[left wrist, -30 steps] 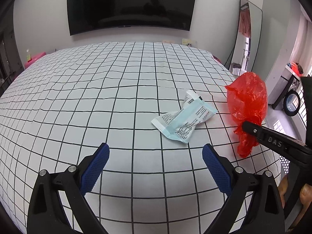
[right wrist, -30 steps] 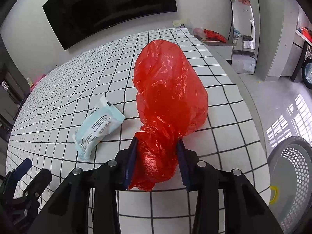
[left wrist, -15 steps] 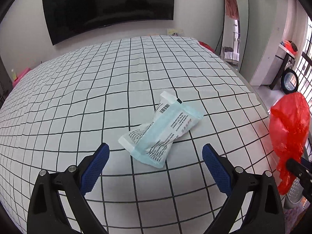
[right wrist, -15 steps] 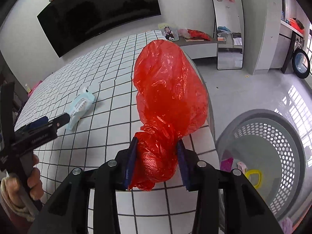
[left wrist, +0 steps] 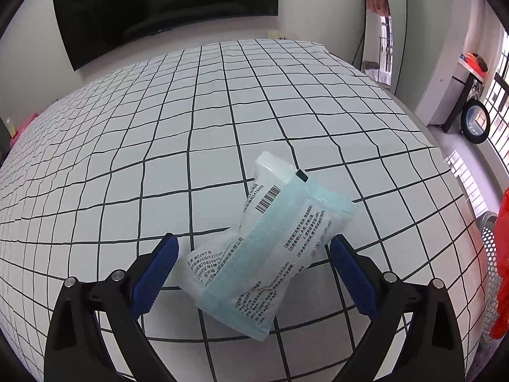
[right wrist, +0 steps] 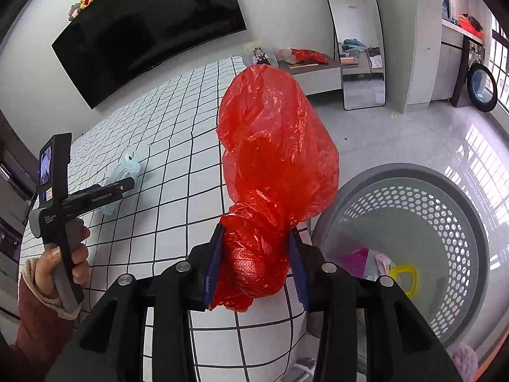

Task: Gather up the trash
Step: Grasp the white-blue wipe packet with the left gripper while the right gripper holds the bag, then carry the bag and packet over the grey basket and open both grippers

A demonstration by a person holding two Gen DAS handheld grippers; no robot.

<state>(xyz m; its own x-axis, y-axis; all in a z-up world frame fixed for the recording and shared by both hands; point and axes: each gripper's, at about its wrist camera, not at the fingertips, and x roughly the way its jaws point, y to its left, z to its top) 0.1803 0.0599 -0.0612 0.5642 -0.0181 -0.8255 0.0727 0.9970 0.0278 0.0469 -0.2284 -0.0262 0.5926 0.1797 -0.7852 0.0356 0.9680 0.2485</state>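
Left wrist: open gripper (left wrist: pixel 253 262) has closed in, packet (left wrist: pixel 270 248) now between its jaws, untouched.
Right gripper (right wrist: pixel 256 265), clenched on the red bag (right wrist: pixel 273 165), has swung beside the bin (right wrist: pixel 413 242); drop and pickup seem near.

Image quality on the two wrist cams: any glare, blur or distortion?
Left wrist: sharp, print on the blue-white packet legible, heavy fisheye bowing of the checked bedspread. Right wrist: sharp too; window glare on the floor, highlights on the red bag.
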